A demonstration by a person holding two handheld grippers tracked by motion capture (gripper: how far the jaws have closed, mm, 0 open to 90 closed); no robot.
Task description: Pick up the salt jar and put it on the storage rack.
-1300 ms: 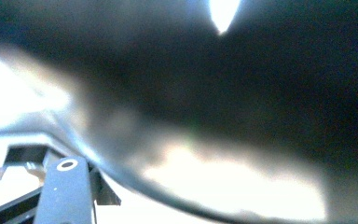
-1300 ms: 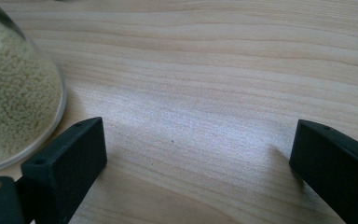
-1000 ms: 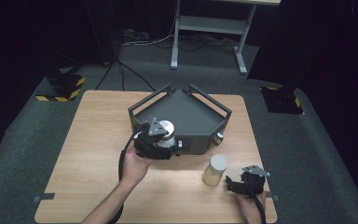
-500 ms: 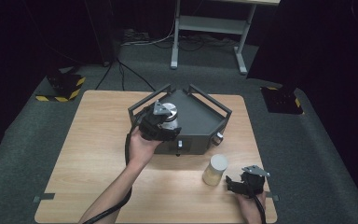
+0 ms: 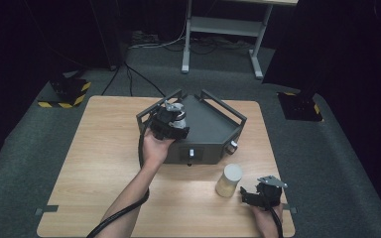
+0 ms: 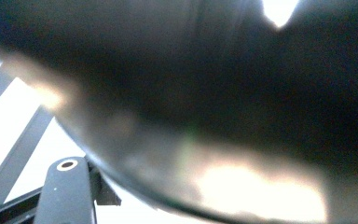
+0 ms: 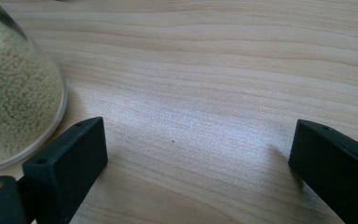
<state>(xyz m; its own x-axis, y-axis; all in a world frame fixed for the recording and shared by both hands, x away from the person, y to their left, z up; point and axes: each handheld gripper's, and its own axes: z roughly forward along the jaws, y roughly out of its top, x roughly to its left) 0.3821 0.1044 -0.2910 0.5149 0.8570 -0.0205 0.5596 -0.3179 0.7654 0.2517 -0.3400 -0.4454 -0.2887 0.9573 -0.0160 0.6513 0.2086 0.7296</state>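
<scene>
A black angular device [image 5: 213,126] with rail frames stands mid-table. My left gripper [image 5: 171,120] hovers over its left part, shut on a round, pale-topped container [image 5: 178,113]. In the left gripper view that container [image 6: 214,116] looms as a dark blur right at the lens, with one black finger [image 6: 67,191] low at the left. A clear jar of pale grains [image 5: 229,179] stands in front of the device. My right gripper [image 5: 248,195] rests on the table just right of the jar, open; its view shows bare wood between the jaws [image 7: 196,140] and the jar [image 7: 14,93] at the left.
The wooden table [image 5: 94,163] has bare room left of the device and along the front. The device carries a knob [image 5: 233,146] at its right front corner and a switch [image 5: 191,153] on its front face. Dark floor surrounds the table.
My left hand has carried the round container away from the device's near left corner, farther back over the device. The right gripper and the jar have stayed put.
</scene>
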